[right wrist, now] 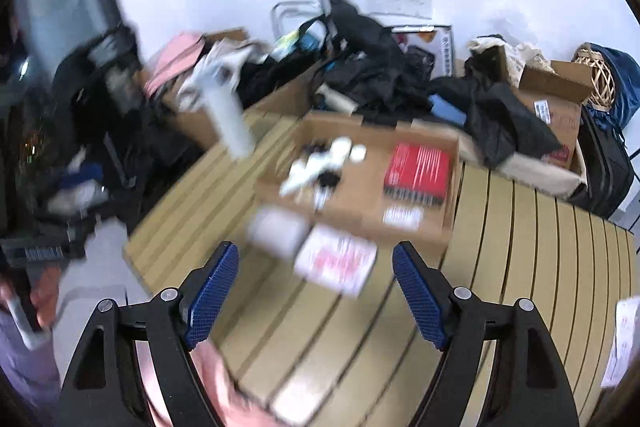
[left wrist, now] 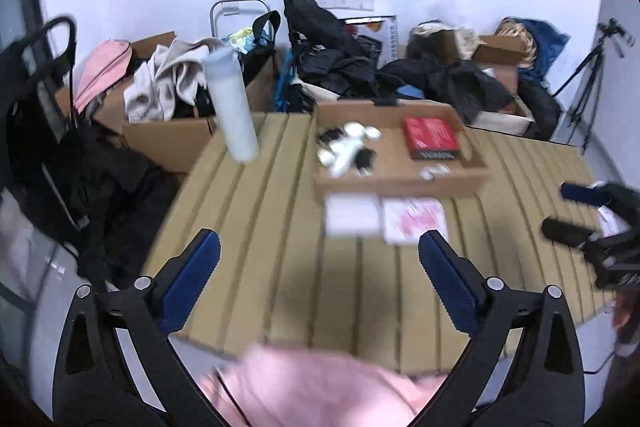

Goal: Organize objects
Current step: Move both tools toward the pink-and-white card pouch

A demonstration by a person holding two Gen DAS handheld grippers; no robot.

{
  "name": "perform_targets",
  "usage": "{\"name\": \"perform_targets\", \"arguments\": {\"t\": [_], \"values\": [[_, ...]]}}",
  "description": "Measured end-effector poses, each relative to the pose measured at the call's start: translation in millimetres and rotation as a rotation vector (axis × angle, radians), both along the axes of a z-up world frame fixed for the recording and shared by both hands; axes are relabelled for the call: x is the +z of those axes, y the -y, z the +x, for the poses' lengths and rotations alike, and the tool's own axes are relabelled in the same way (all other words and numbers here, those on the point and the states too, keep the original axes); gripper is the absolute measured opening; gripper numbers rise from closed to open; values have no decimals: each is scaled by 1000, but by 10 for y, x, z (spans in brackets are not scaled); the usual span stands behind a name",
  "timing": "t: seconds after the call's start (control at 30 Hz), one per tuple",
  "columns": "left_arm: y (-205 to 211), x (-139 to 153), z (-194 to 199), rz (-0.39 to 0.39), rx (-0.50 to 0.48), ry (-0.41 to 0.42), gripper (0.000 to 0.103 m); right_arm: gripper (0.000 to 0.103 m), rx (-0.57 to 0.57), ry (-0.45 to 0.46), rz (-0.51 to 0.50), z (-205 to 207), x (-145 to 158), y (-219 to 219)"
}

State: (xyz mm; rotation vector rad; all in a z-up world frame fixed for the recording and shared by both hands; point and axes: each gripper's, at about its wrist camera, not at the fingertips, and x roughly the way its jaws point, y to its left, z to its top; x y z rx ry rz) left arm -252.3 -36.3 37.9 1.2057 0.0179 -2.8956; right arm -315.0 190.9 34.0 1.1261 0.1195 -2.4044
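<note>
Pink fabric (left wrist: pixel 316 387) is seen nearest the lens, blurred, at the bottom edge of the left wrist view, below the slatted tan tabletop (left wrist: pixel 280 267). Above it, the left gripper (left wrist: pixel 320 251) is held with its blue-padded fingers (left wrist: pixel 192 279) spread wide apart; nothing is gripped between them and nothing is touched. Going from left to right on the table, a tall white cylindrical bottle (left wrist: pixel 232 107) is found upright near the far left corner, then a shallow brown cardboard tray (left wrist: pixel 400 183) well apart from it. Inside the tray, a cluster of small white and black items (left wrist: pixel 348 147) lies on the left and a flat red box (left wrist: pixel 430 137) on the right. Just in front of the tray, a plain white card (left wrist: pixel 352 215) and a white card with red print (left wrist: pixel 414 221) are laid side by side on the slats. At the far right of this view, the right gripper (left wrist: pixel 576 211) is seen, blurred, above the table edge. In the right wrist view, the right gripper (right wrist: pixel 316 279) is likewise held wide open and empty, hovering over the table with the red-printed card (right wrist: pixel 336 261) lying between its fingers in the picture; contact cannot be made out.
</note>
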Motion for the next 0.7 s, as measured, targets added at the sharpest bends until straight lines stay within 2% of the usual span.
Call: {"name": "perform_targets", "arguments": {"t": [0.07, 0.13, 0.23, 0.27, 0.33, 0.4, 0.53, 0.6, 0.7], "values": [[-11, -213, 447, 81, -18, 9, 103, 83, 2, 2, 12, 373, -188, -69], [-13, -426, 742, 121, -18, 47, 103, 83, -2, 29, -17, 760, -402, -190], [-69, -712, 870, 84, 2, 156, 103, 83, -24, 137, -66, 1011, -724, -333], [-107, -768, 852, 50, 13, 177, 103, 83, -27, 162, -56, 1035, -790, -339], [-163, -801, 799, 10, 26, 184, 103, 83, -25, 149, -17, 1048, -838, -332], [-155, -813, 740, 37, 28, 178, 103, 83, -53, 106, -20, 1024, -785, -347], [-188, -861, 575, 94, -5, 180, 103, 83, -75, 90, -128, 916, -750, -463], [-249, -886, 351, 112, -29, 169, 103, 83, -92, 101, -126, 778, -829, -481], [-397, -993, -142, 96, -70, 187, 103, 82, -87, 144, -153, 470, -1006, -441]]}}
